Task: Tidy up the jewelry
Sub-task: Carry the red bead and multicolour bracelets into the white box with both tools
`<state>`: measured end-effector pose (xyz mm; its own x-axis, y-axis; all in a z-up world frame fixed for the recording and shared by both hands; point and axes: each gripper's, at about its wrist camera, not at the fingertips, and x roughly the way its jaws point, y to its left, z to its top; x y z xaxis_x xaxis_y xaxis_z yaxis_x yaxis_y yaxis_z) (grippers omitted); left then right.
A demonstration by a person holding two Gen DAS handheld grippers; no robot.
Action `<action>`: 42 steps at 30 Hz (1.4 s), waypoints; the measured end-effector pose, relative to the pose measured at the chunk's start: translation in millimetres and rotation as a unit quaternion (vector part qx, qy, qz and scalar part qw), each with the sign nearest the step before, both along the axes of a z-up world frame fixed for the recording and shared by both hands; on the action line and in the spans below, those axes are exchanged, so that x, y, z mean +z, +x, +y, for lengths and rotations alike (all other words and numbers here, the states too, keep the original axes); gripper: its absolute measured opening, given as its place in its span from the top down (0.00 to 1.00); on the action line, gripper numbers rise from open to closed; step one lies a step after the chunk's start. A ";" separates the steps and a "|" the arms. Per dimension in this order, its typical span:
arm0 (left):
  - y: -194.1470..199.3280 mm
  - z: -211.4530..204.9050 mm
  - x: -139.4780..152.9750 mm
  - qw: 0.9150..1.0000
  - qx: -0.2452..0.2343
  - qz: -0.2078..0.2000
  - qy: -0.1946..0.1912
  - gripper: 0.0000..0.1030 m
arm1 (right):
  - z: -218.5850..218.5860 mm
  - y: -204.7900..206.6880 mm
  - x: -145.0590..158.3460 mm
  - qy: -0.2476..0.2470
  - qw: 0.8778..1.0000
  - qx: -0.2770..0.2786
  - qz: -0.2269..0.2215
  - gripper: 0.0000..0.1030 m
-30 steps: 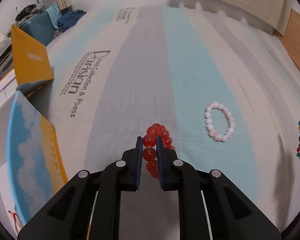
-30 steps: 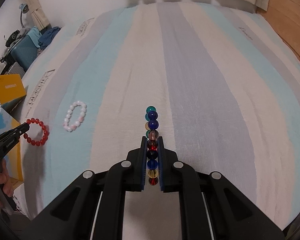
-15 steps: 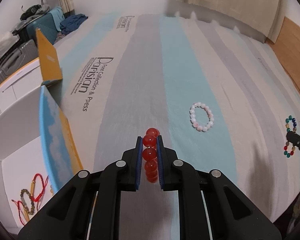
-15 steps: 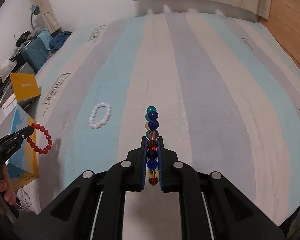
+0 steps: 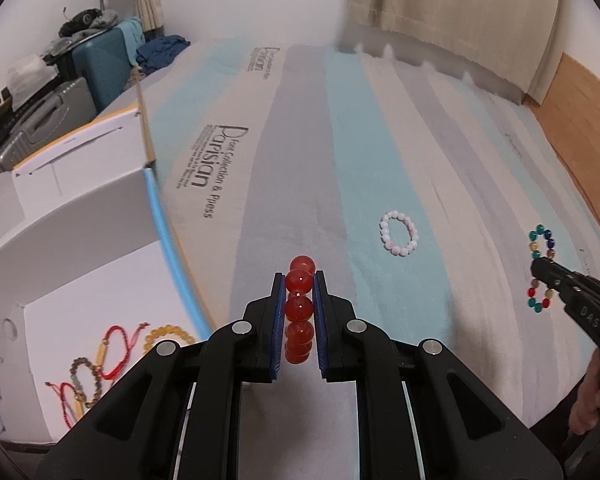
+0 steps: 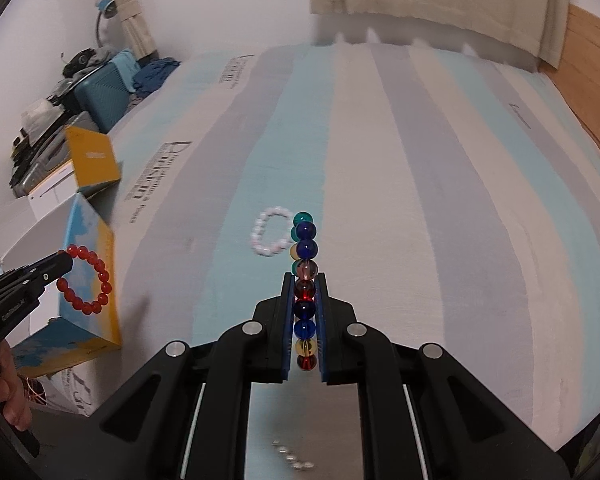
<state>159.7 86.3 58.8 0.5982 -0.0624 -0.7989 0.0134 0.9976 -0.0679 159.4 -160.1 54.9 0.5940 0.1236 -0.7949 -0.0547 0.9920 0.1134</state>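
My left gripper is shut on a red bead bracelet and holds it in the air beside the open white box; the bracelet also hangs from it in the right wrist view. My right gripper is shut on a multicolour bead bracelet, lifted above the striped bed; it also shows in the left wrist view. A white and pink bead bracelet lies flat on the light blue stripe between the two grippers, also in the right wrist view.
The box holds a red cord bracelet, an amber bead bracelet and a brown bead bracelet. Its blue and yellow wall stands at the bed's left edge. Suitcases and clothes lie beyond. A curtain hangs behind.
Both grippers rose and swung left with their bracelets. The red bracelet left the bed and now hangs by the box, whose inside has come into view.
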 end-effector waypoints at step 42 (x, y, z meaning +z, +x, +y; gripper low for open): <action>-105.6 247.9 -7.3 0.986 0.167 0.031 -0.007 0.88 | 337.8 -38.2 -10.6 0.006 0.968 0.245 0.044 0.91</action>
